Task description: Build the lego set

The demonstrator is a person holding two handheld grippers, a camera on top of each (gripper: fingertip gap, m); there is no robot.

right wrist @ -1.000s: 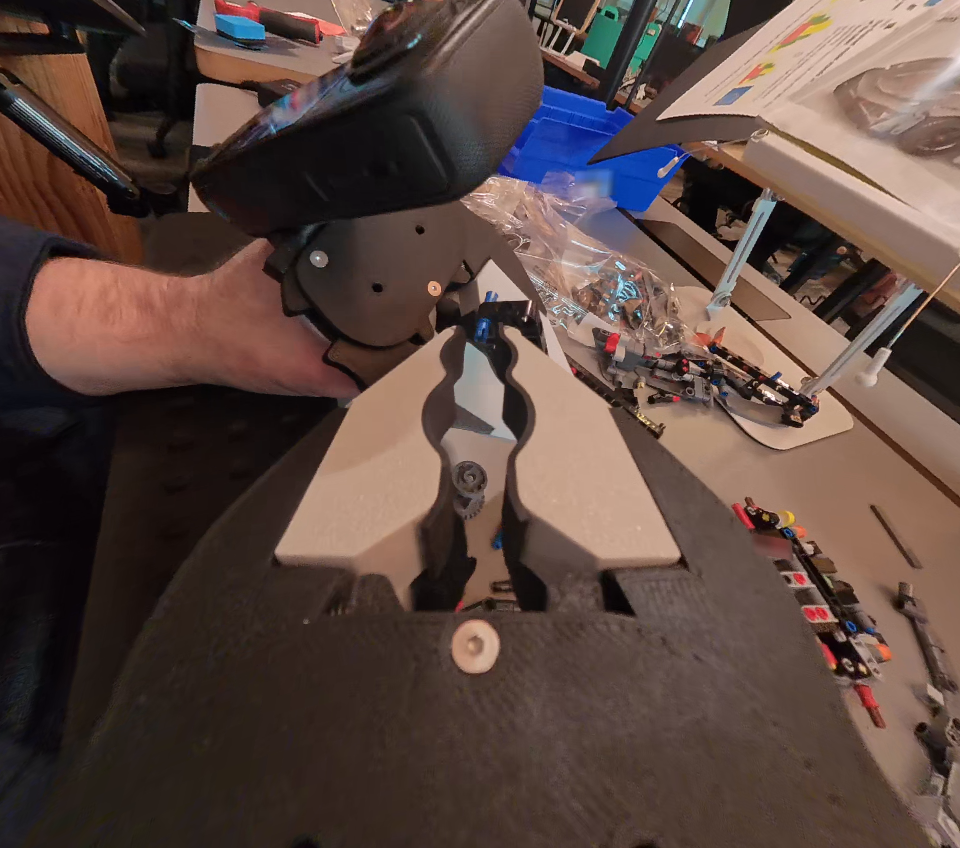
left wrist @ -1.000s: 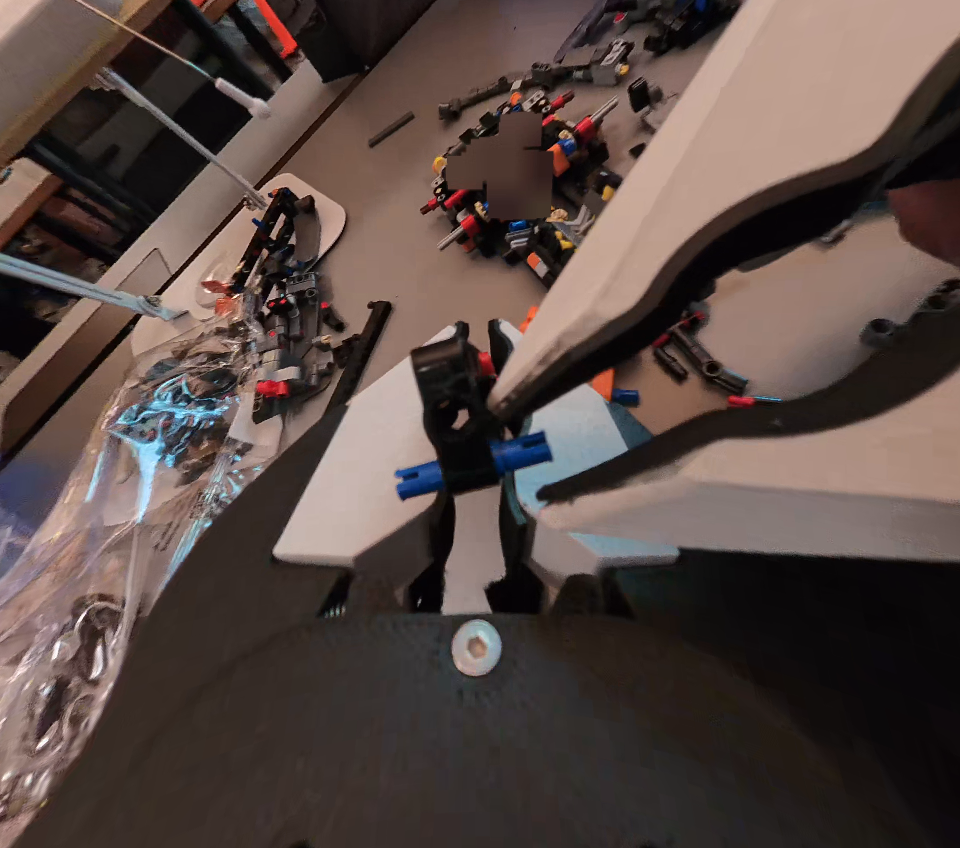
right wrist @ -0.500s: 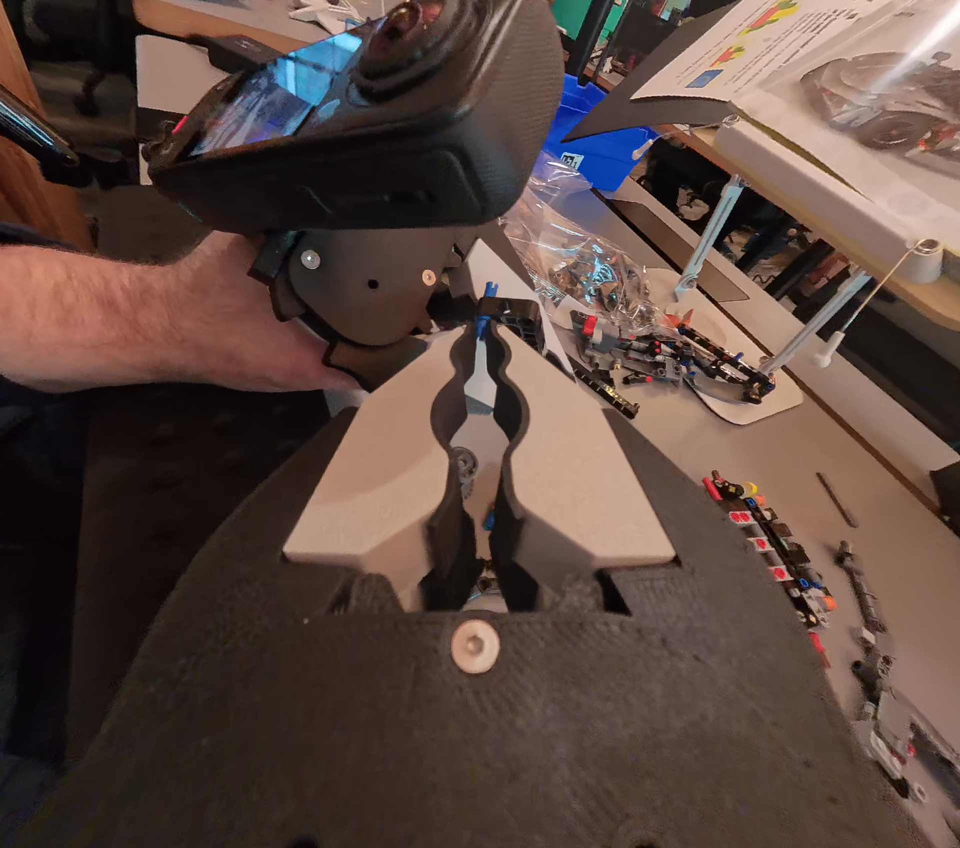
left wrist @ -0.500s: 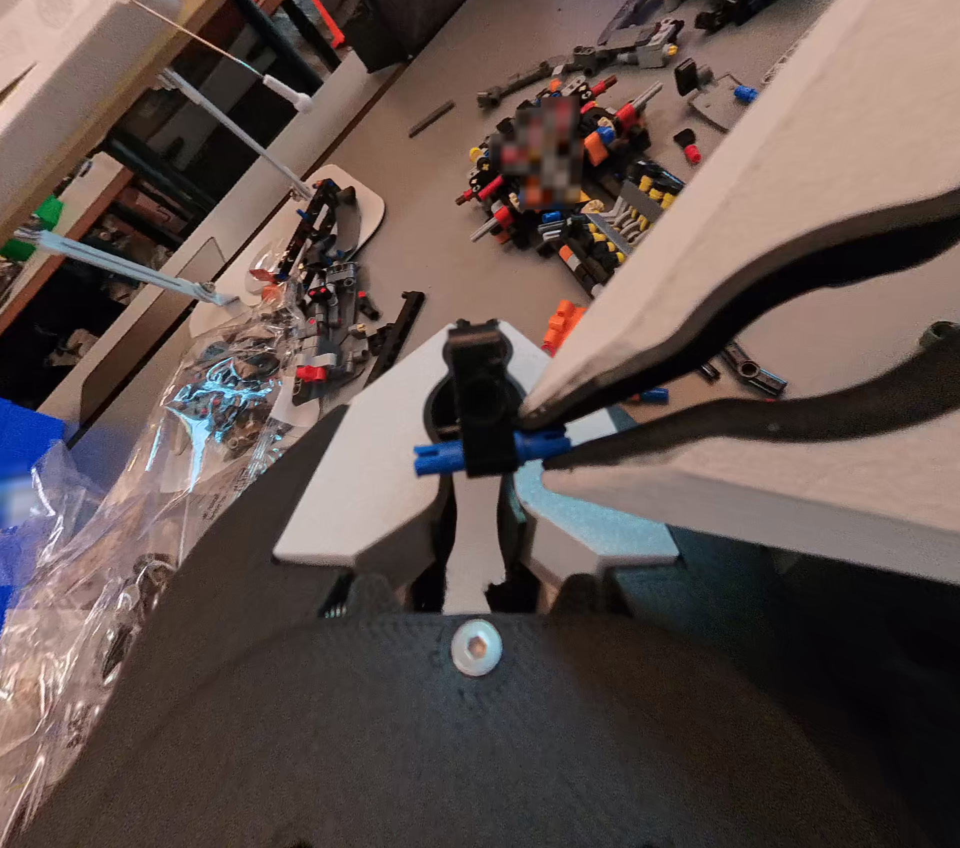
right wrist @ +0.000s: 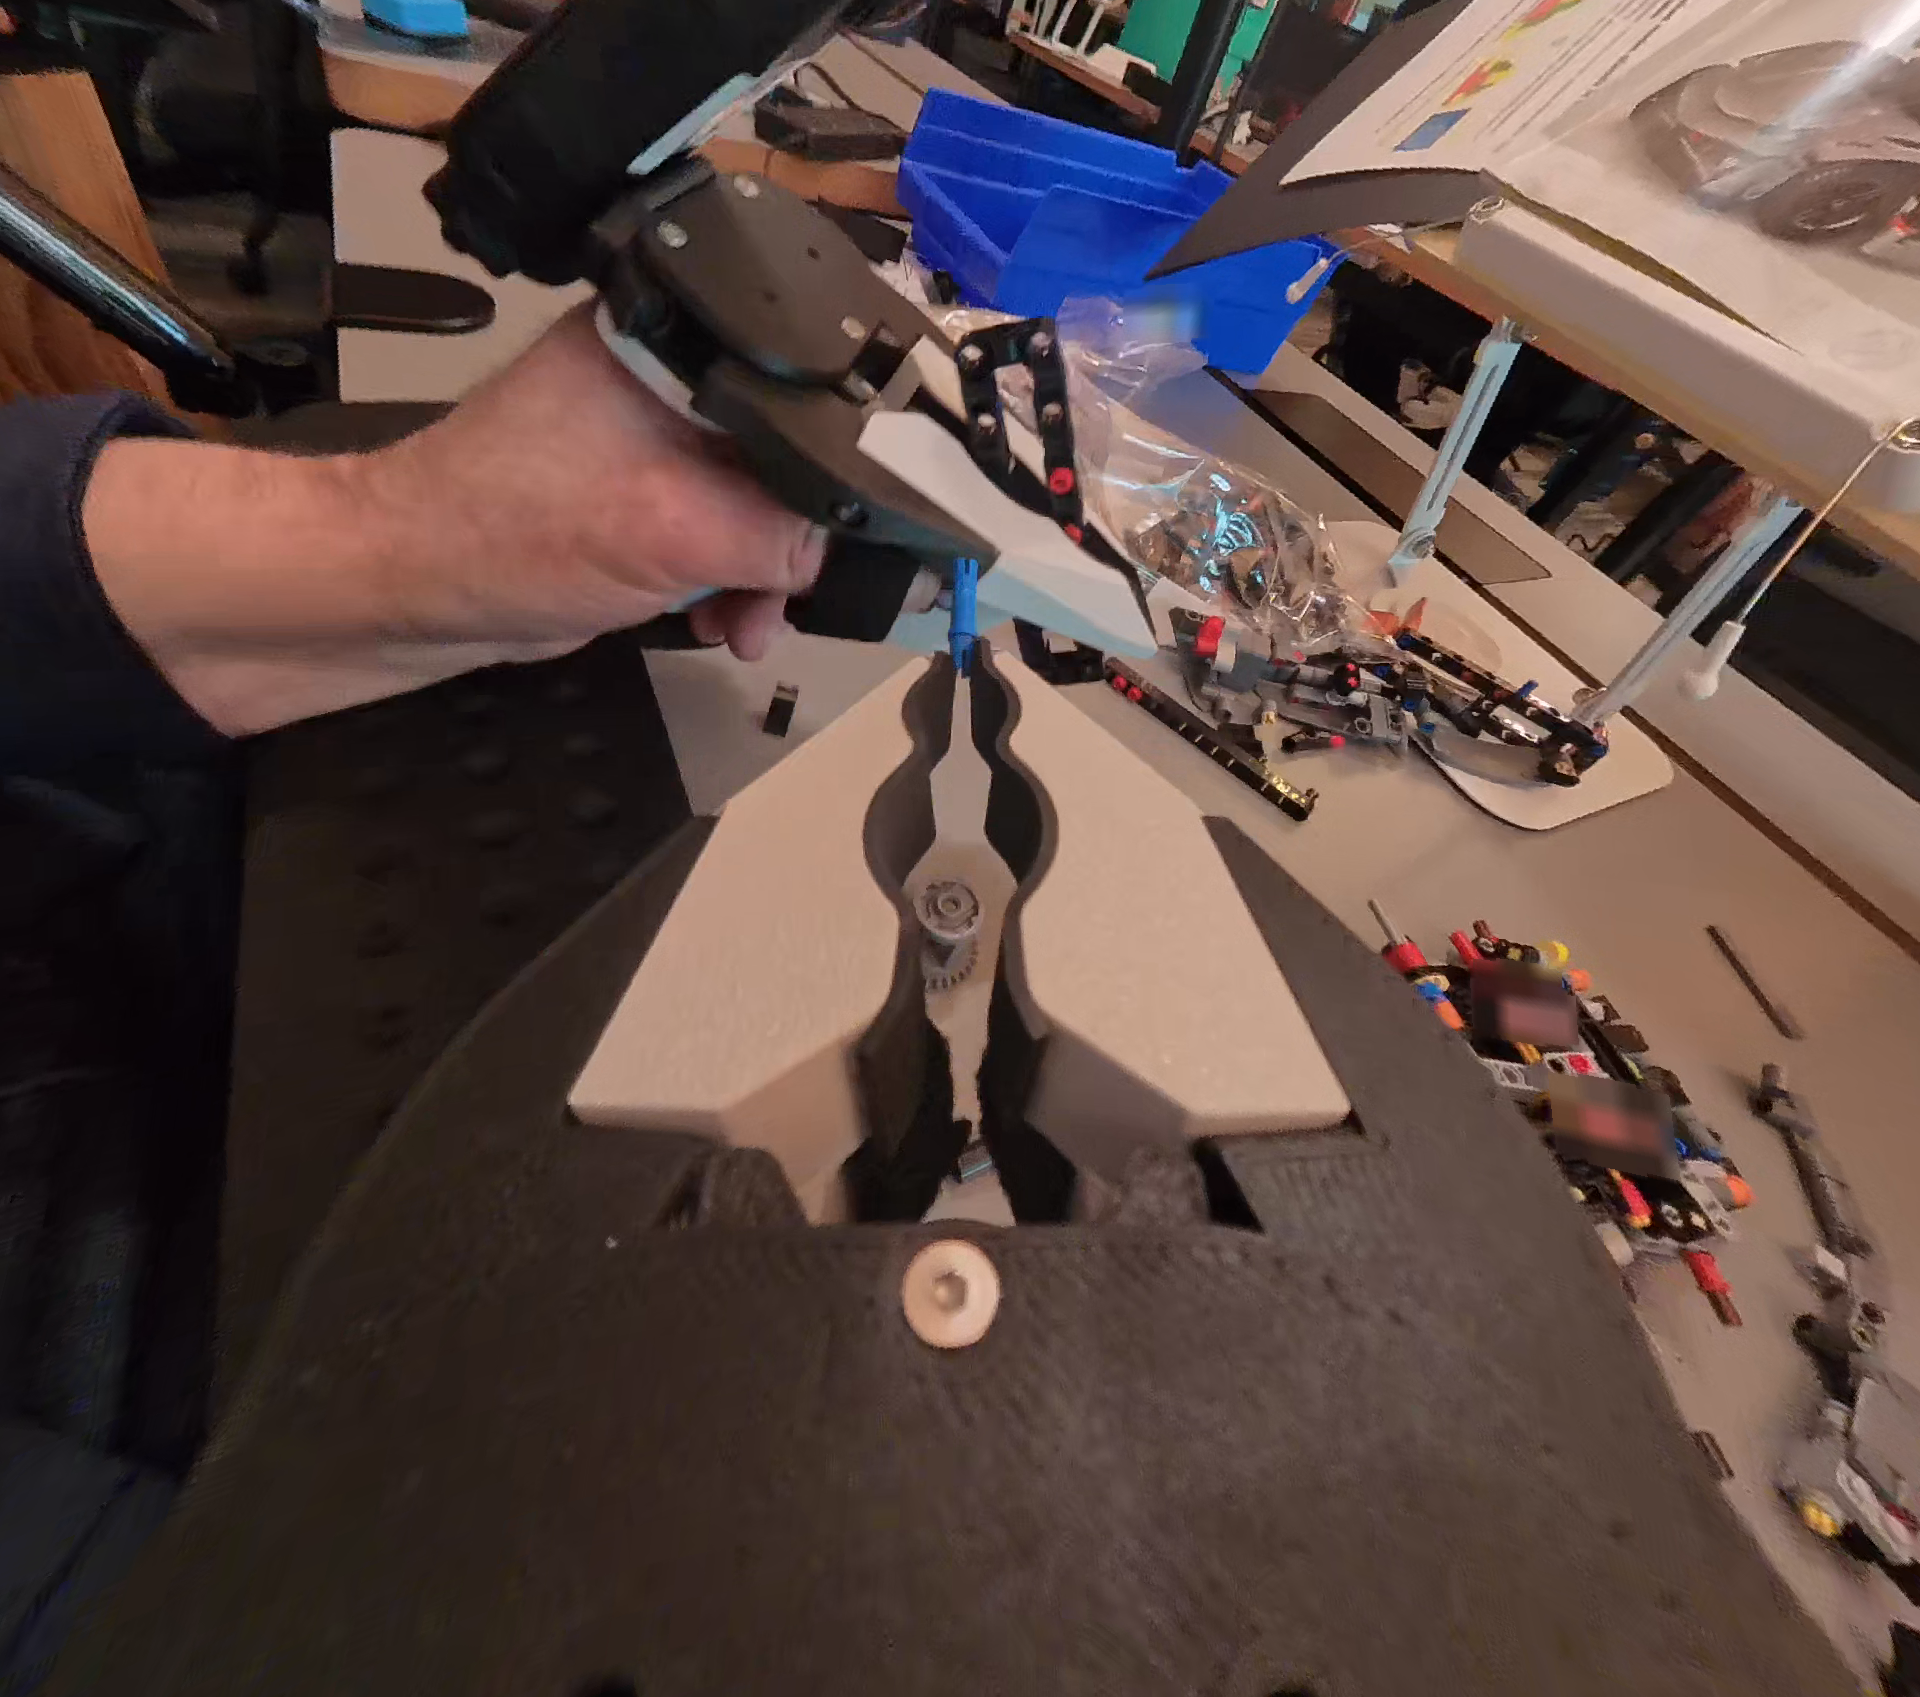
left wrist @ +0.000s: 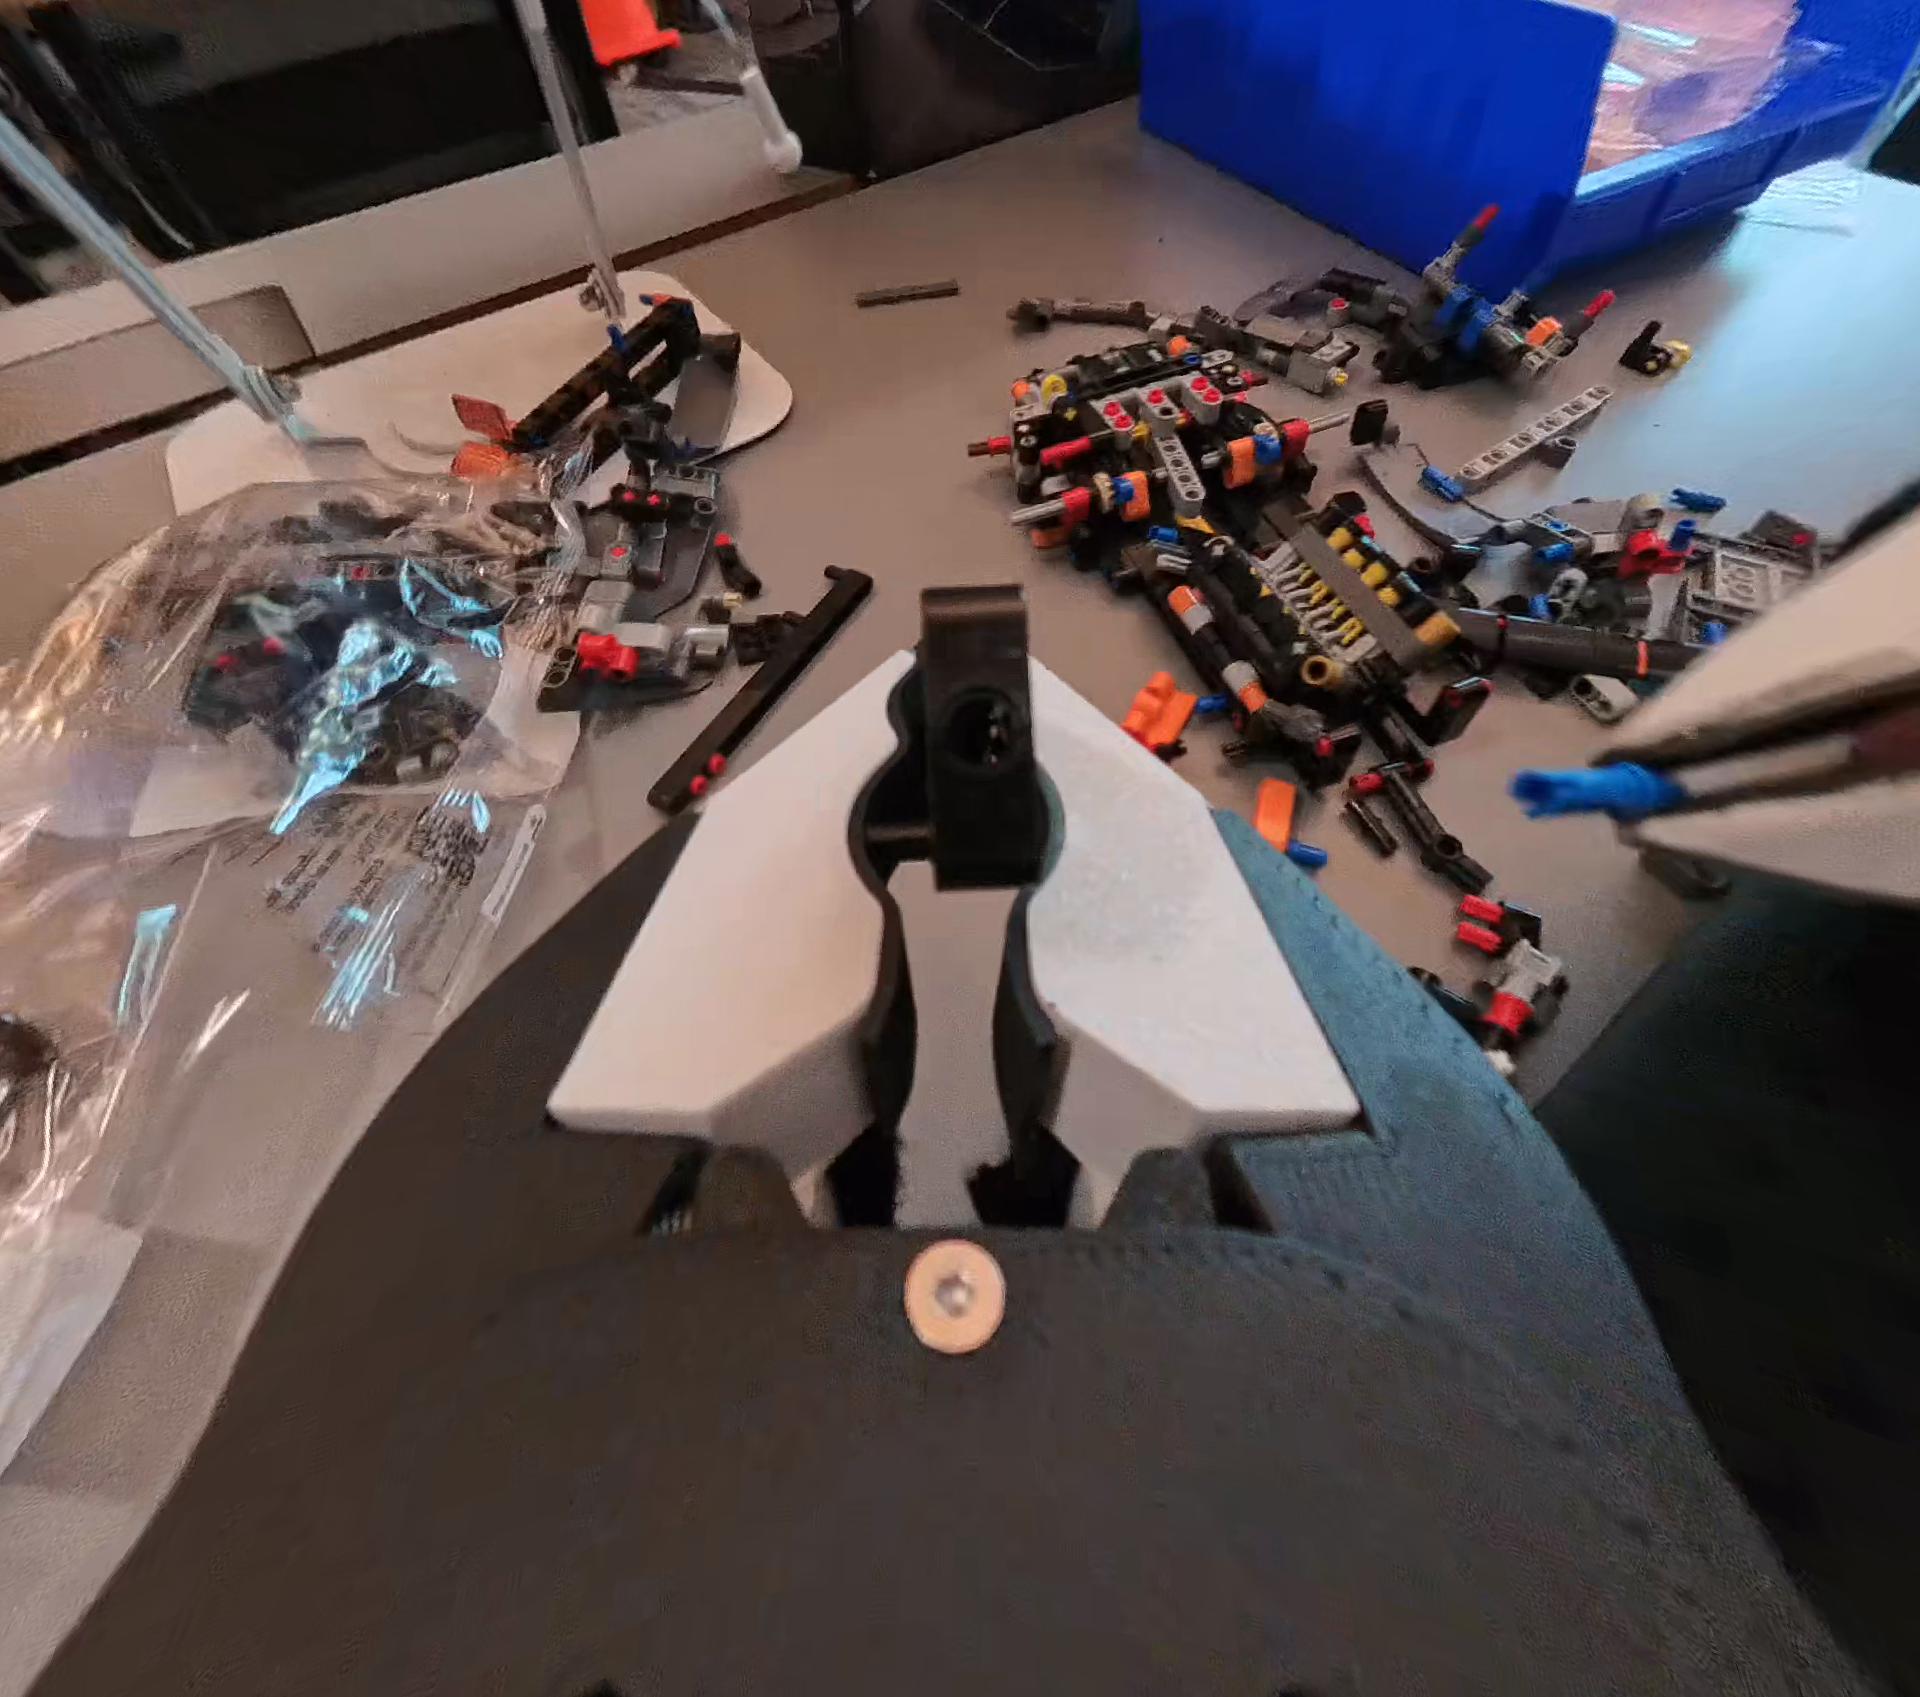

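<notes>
My left gripper (left wrist: 971, 668) is shut on a black lego frame piece (left wrist: 982, 743) and holds it upright above the table; its round hole faces the camera and is empty. In the right wrist view that piece (right wrist: 1023, 421) sticks up from the left gripper (right wrist: 1127, 608), which a hand holds. My right gripper (right wrist: 961, 673) is shut on a blue pin (right wrist: 961, 608) at its tips, just under the left gripper. It also shows at the right edge of the left wrist view (left wrist: 1631, 774) with the blue pin (left wrist: 1574, 790), apart from the black piece. A small grey gear (right wrist: 945, 915) shows between the right fingers.
A pile of loose lego parts (left wrist: 1226, 504) and a part-built assembly (left wrist: 1475, 317) lie on the grey table (left wrist: 914, 442). A clear bag of parts (left wrist: 312, 660) lies left. A blue bin (left wrist: 1403, 58) stands behind. An instruction booklet (right wrist: 1662, 37) rests on a stand. From either gripper's tips it is about 9 cm to the small grey gear (right wrist: 945, 915).
The blue pin was through the black piece's hole with the right gripper against it. Now the grippers have drawn apart and the pin is out, held by the right gripper.
</notes>
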